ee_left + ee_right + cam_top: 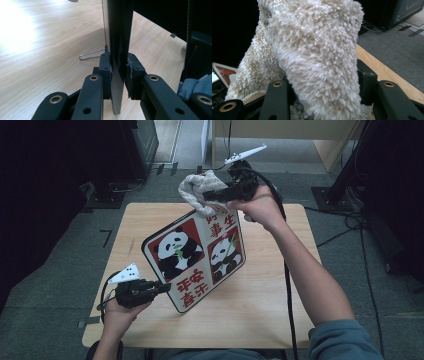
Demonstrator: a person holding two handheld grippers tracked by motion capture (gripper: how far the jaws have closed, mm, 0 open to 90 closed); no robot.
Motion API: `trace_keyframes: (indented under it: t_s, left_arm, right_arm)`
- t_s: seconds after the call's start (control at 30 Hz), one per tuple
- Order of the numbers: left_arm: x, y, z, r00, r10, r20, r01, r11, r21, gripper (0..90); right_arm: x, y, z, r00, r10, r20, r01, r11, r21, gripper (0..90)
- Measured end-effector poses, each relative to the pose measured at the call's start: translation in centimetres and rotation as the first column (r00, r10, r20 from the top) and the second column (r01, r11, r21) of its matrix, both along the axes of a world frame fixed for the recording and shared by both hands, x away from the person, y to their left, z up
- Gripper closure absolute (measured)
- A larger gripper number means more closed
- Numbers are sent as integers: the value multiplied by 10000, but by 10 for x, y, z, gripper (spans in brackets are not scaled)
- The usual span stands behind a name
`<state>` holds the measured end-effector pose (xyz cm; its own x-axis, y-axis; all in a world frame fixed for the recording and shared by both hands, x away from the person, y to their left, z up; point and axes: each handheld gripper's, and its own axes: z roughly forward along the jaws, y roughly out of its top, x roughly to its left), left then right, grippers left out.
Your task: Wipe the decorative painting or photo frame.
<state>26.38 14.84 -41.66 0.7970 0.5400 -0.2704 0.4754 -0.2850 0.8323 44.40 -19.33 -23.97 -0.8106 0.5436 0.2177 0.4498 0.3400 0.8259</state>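
Observation:
A square panda board point(197, 256), red, white and black with red characters, stands tilted up off the wooden table point(260, 315). My left gripper point(162, 287) is shut on its lower left edge; in the left gripper view the pads point(106, 72) clamp the thin board point(117, 45) edge-on. My right gripper point(212, 196) is held by a hand at the board's top corner, shut on a fluffy cream cloth point(197, 190). The cloth point(312, 57) bulges between the jaws in the right gripper view and rests against the board's upper edge.
A thin wire hook point(90, 55) lies on the table point(45, 50) beside the board. Grey floor point(60, 285) surrounds the table; a black stand point(107, 197) and cables point(350, 222) sit on it. A person's forearm in a teal sleeve point(345, 340) crosses the table's right side.

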Motion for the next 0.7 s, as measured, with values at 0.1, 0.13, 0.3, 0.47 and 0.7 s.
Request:
trace_keyframes:
  t_s: [0.1,0.13,0.3,0.47,0.7]
  left_arm:
    - [0,0,0,10000,-13,-9,13,10000,1,776]
    - [0,0,0,10000,-19,-8,19,10000,5,776]
    - [0,0,0,10000,-30,-2,30,10000,17,775]
    - [1,2,0,10000,64,-43,-64,10000,10,776]
    - [1,3,-1,10000,61,-30,-61,10000,18,776]
  right_arm:
    - [2,-4,1,9998,-205,4,205,9998,-56,512]
    - [3,-6,1,9996,-265,-5,265,9996,-56,513]
    - [8,-12,3,9986,-521,-78,520,9985,-163,522]
    - [10,-17,5,9981,-617,5,617,9977,-266,533]
    - [15,-30,5,9950,-997,-93,996,9949,-153,539]
